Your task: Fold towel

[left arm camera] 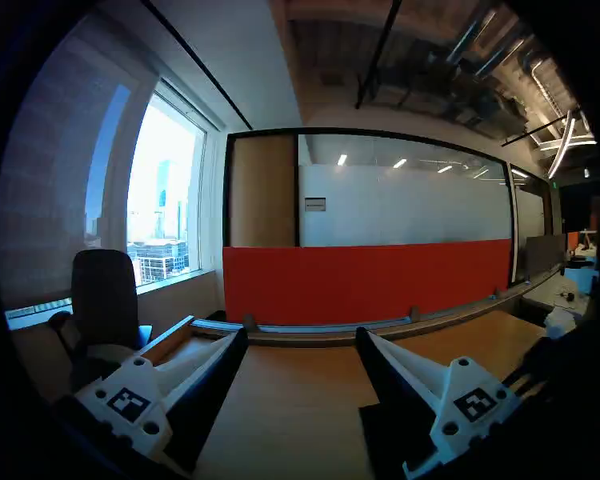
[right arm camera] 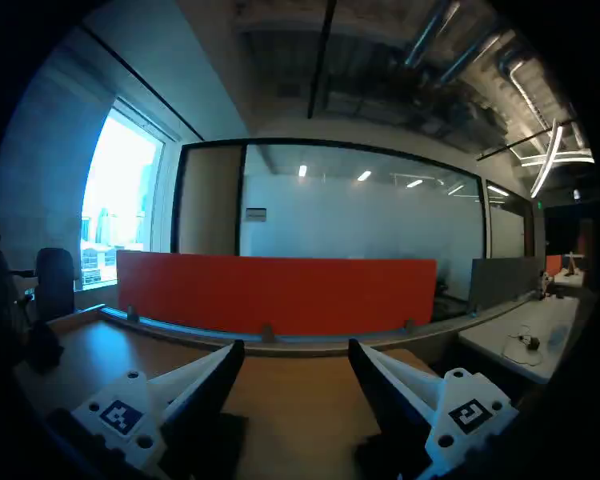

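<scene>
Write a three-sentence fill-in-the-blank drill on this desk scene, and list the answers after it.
1. The left hand-held gripper and the right hand-held gripper both stand ____, holding nothing.
2. In the left gripper view, a black office ____ stands beside the window.
3. The desk in front of the orange-red panel has a top of ____.

Answers: open; chair; wood.

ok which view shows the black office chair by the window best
The left gripper view: the black office chair looks large and near beside the window, with its backrest clearly outlined. The right gripper view shows the same chair smaller and dimmer, near the picture's left edge.
</scene>
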A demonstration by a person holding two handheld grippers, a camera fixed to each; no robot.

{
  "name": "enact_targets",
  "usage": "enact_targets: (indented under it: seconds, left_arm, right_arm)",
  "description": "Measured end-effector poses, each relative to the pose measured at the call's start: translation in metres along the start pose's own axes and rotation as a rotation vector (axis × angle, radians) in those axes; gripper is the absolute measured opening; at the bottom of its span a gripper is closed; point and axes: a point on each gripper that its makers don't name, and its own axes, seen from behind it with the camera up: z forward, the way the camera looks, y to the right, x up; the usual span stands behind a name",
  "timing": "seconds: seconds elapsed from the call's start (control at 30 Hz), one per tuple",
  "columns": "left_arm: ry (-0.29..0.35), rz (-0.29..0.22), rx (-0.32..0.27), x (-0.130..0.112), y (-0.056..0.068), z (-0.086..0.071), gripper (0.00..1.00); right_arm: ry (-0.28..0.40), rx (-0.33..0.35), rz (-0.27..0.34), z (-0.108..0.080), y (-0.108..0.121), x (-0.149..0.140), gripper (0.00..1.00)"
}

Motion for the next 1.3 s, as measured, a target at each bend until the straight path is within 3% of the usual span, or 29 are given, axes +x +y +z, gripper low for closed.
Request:
enact_targets:
  seconds: [0.37,0.67,0.87,1.07,1.3]
  left_arm:
    - [-0.031,0.003,-0.021,0.034,0.009,-0.012,0.99]
    - [-0.07,0.014,-0.057,0.038,0.017,-0.017,1.0]
    - [-0.101,0.05,-0.118,0.035,0.028,-0.018,1.0]
    - [-0.148,0.077,-0.211,0.027,0.046,-0.017,1.0]
    - [-0.21,0.08,-0.315,0.012,0.065,-0.017,0.99]
  right_arm:
    - [-0.003,-0.026,0.007,-0.014,0.011,0.041,1.0]
    - [-0.016,0.007,-0.02,-0.016,0.002,0.054,1.0]
    - [-0.053,0.073,-0.049,-0.012,-0.013,0.048,1.0]
    - [-0.102,0.169,-0.097,-0.007,-0.034,0.048,1.0]
    - [-0.203,0.306,-0.198,-0.007,-0.06,0.029,1.0]
